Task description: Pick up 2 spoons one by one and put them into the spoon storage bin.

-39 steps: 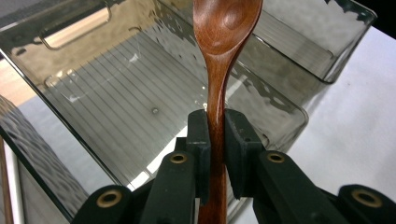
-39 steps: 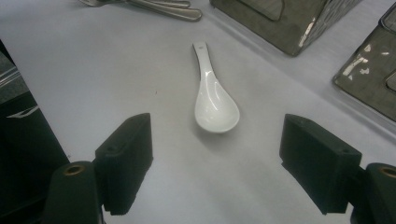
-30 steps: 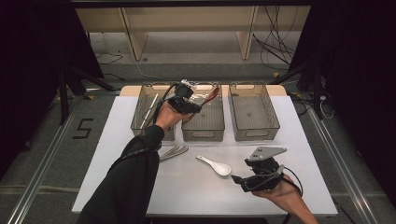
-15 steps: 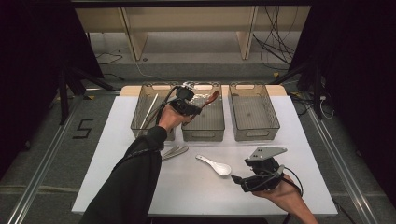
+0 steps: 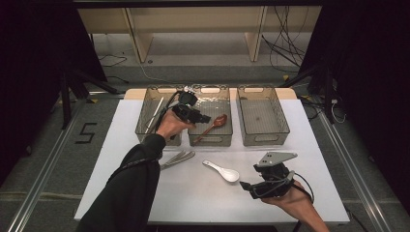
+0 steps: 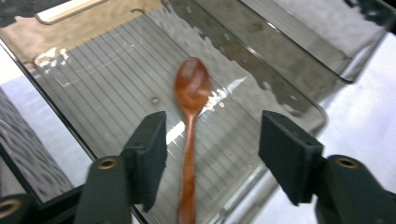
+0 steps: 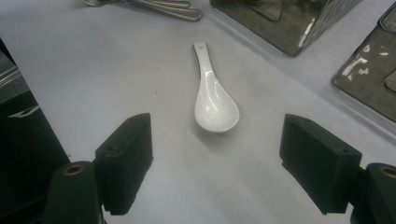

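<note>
A brown wooden spoon (image 5: 212, 125) (image 6: 191, 88) lies in the middle clear bin (image 5: 210, 90) (image 6: 107, 60), bowl toward the far side. My left gripper (image 5: 202, 117) (image 6: 215, 123) hovers over that bin. Its jaws have just been opening; the spoon's handle runs between them, clear of both pads. A white ceramic spoon (image 5: 222, 171) (image 7: 215, 102) rests on the white table. My right gripper (image 5: 246, 186) (image 7: 217, 140) sits near the front edge, open, aimed at the white spoon and a short way back from it.
Three clear bins stand in a row at the back: the left bin (image 5: 145, 126) holds pale chopsticks (image 5: 155, 112), the right bin (image 5: 263, 140) holds nothing. Metal cutlery (image 5: 178, 158) (image 7: 159, 7) lies on the table in front of the left bin.
The left gripper has opened and let go of the wooden spoon, which now lies in the middle bin. The right hand has kept still.
</note>
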The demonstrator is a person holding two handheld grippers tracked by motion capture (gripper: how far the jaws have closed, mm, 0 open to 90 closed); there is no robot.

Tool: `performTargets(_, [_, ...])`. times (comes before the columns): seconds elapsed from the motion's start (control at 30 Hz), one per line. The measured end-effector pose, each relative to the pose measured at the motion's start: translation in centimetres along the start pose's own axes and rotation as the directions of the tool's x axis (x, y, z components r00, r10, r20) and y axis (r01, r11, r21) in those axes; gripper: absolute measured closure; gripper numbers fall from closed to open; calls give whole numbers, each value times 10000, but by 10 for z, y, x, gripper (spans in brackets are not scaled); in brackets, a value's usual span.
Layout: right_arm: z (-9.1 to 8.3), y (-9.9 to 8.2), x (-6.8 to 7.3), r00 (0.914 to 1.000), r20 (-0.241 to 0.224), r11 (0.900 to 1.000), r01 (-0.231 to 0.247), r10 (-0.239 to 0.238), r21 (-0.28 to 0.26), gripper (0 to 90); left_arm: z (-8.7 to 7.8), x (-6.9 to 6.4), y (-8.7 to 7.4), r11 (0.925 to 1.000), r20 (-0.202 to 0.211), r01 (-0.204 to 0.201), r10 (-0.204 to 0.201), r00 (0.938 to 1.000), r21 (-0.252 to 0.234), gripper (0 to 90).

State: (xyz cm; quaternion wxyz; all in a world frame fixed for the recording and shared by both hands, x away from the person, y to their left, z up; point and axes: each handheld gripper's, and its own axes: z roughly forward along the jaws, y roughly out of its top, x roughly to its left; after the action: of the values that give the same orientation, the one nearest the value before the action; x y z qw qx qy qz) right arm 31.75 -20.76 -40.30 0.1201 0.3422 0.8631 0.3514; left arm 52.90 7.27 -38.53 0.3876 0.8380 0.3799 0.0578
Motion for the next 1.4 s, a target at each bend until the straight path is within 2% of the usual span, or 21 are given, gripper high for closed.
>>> performTargets(0.07, [0, 0, 0, 10000, 9, 10000, -3, 3, 13, 264, -4, -4, -4, 9998, 454, -160, 167, 9988, -153, 349])
performTargets(0.17, [0, 0, 0, 10000, 27, 10000, -6, 6, -7, 264, -8, -13, -8, 9975, 651, -699, 705, 9954, -122, 316])
performTargets(0.23, [0, 0, 0, 10000, 38, 10000, -30, 30, -18, 264, -10, -20, -11, 9958, 796, -895, 909, 9927, -204, 300])
performTargets(0.37, [-1, 0, 1, 10000, 39, 10000, -18, 18, -28, 264, -14, -30, -20, 9897, 1041, -1415, 1430, 9842, -212, 278])
performTargets(0.5, [-1, 0, 0, 10000, 45, 10000, -31, 32, -41, 264, -17, -40, -28, 9816, 1388, -1899, 1909, 9718, -205, 256])
performTargets(0.6, [-1, 0, 0, 10000, 53, 10000, -24, 24, -39, 264, -18, -44, -34, 9796, 1399, -2011, 1992, 9699, -3, 240])
performTargets(0.7, [-1, 0, 1, 10000, 52, 10000, -53, 53, -39, 264, -19, -47, -40, 9786, 1445, -2054, 2045, 9681, -88, 234])
performTargets(0.8, [-1, 0, 1, 10000, 62, 10000, -32, 32, -22, 264, -18, -52, -46, 9733, 1466, -2295, 2268, 9628, 15, 215])
performTargets(0.87, [-1, 0, 0, 10000, 57, 10000, -40, 40, -34, 264, -15, -57, -48, 9665, 1378, -2553, 2494, 9585, 264, 211])
performTargets(0.97, [-1, 0, 1, 10000, 56, 10000, -21, 21, -39, 264, -11, -65, -53, 9530, 1581, -2988, 2879, 9445, 498, 203])
performTargets(1.07, [-1, 0, 0, 10000, 68, 10000, -20, 20, -42, 264, -5, -71, -57, 9340, 1795, -3463, 3271, 9278, 877, 199])
performTargets(1.13, [-2, 0, 0, 10000, 71, 10000, -16, 16, -45, 264, 0, -74, -60, 9248, 1903, -3661, 3429, 9199, 1036, 198])
performTargets(1.23, [-2, 0, 0, 10000, 74, 10000, -7, 7, -49, 264, 6, -76, -64, 9207, 2075, -3714, 3427, 9163, 1196, 198])
performTargets(1.27, [-2, 0, 0, 10000, 71, 10000, 2, -2, -38, 264, 9, -77, -66, 9162, 2118, -3808, 3503, 9124, 1248, 198])
performTargets(1.4, [-1, 0, 0, 10000, 46, 10000, -2, 2, -19, 264, 18, -78, -70, 9039, 2210, -4013, 3652, 9043, 1480, 201])
